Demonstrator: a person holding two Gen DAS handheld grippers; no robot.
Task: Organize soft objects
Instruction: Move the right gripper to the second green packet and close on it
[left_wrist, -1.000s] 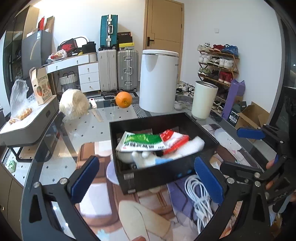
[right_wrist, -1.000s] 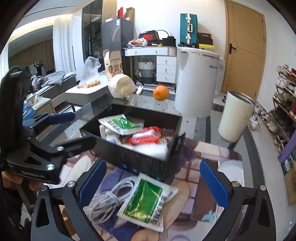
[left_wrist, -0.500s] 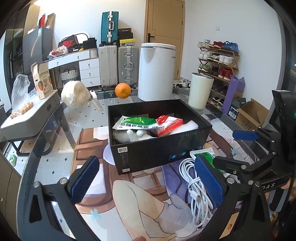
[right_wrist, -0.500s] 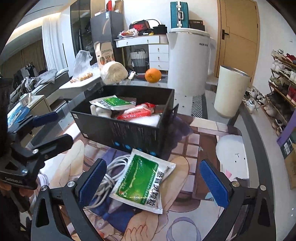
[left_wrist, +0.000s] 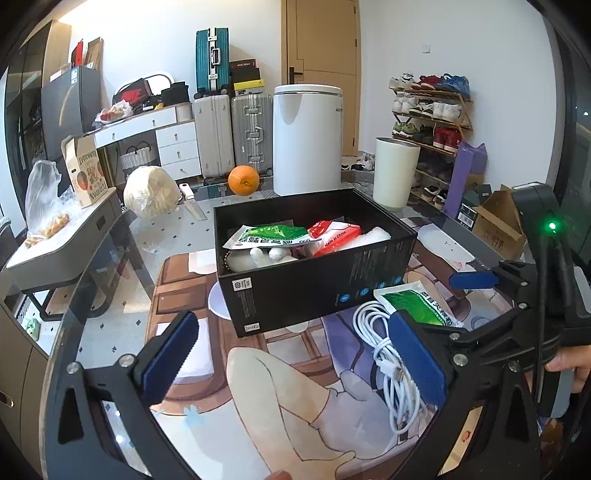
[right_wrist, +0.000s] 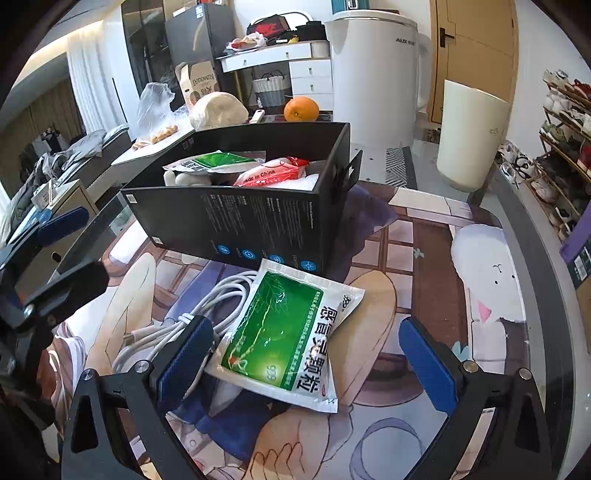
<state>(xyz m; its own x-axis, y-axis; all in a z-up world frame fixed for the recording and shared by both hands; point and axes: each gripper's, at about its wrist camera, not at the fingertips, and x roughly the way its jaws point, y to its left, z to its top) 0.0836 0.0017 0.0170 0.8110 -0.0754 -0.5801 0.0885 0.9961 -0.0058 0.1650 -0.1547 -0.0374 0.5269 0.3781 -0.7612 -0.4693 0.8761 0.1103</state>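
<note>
A black box (left_wrist: 317, 280) (right_wrist: 236, 218) stands on the printed mat and holds a green-white packet (left_wrist: 273, 236), a red-white packet (left_wrist: 334, 236) and white soft items. A second green-white packet (right_wrist: 280, 332) (left_wrist: 413, 304) lies on the mat in front of the box, partly over a coiled white cable (right_wrist: 192, 317) (left_wrist: 388, 354). My right gripper (right_wrist: 306, 362) is open, low over this packet, jaws on either side of it. My left gripper (left_wrist: 291, 354) is open and empty, before the box's near corner.
An orange (left_wrist: 243, 180), a wrapped cabbage (left_wrist: 151, 192) and a knife (left_wrist: 192, 205) lie at the table's far side. A white appliance (left_wrist: 306, 138) and a cream bin (left_wrist: 395, 171) stand beyond. A grey side table (left_wrist: 62, 243) is at the left.
Both grippers pulled back from the box and dropped lower. The right gripper now straddles the green packet on the mat. The box and its contents have not moved.
</note>
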